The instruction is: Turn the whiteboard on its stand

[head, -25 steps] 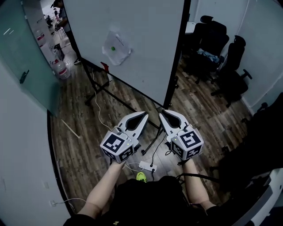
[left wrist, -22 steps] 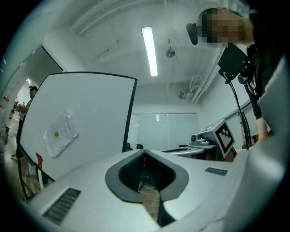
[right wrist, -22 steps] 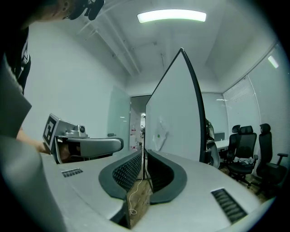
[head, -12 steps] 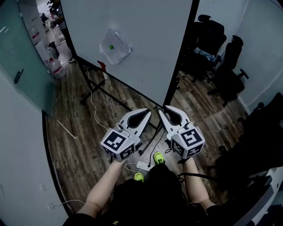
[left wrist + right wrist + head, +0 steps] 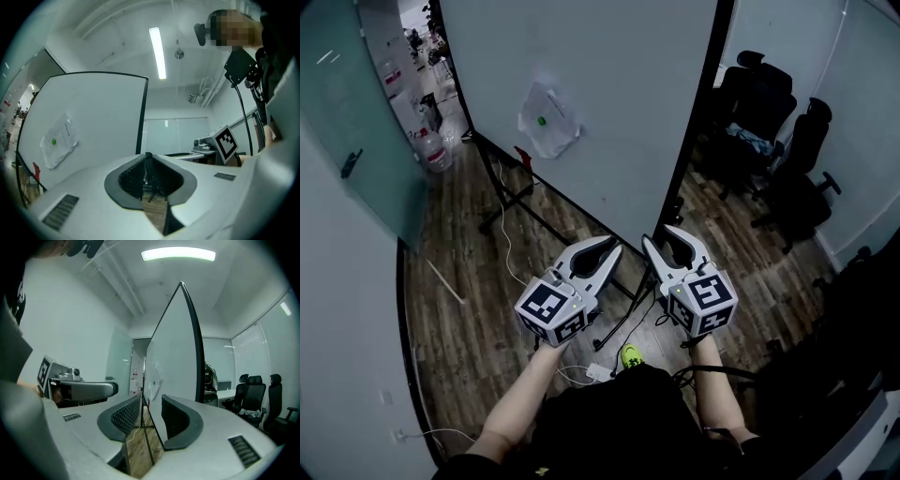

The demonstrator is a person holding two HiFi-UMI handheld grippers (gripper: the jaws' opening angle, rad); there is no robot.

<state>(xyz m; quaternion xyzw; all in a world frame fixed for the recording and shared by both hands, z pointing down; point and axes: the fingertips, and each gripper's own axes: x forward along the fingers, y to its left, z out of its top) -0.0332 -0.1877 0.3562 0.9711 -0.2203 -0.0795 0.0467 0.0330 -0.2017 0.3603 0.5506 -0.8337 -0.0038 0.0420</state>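
The whiteboard [image 5: 609,84] stands upright on its black stand [image 5: 517,199], with a sheet of paper [image 5: 546,118] stuck to its face. Its black-framed right edge [image 5: 698,112] comes down just beyond my two grippers. The left gripper [image 5: 612,245] is shut on nothing and points at the board [image 5: 93,122] from below its lower edge. The right gripper [image 5: 658,234] is close to the board's lower right corner; its jaws are opening and nothing is pressed between the pads. In the right gripper view the board [image 5: 176,357] shows edge-on ahead of the gripper [image 5: 151,398].
Black office chairs [image 5: 778,141] stand to the right behind the board. A glass door [image 5: 356,122] and water bottles [image 5: 433,150] are at the left. A power strip [image 5: 598,372] and cables lie on the wooden floor by the person's green shoe [image 5: 630,356].
The right gripper's jaws have parted. Both grippers have drawn a little nearer to the board's lower right corner, and the person's feet have stepped.
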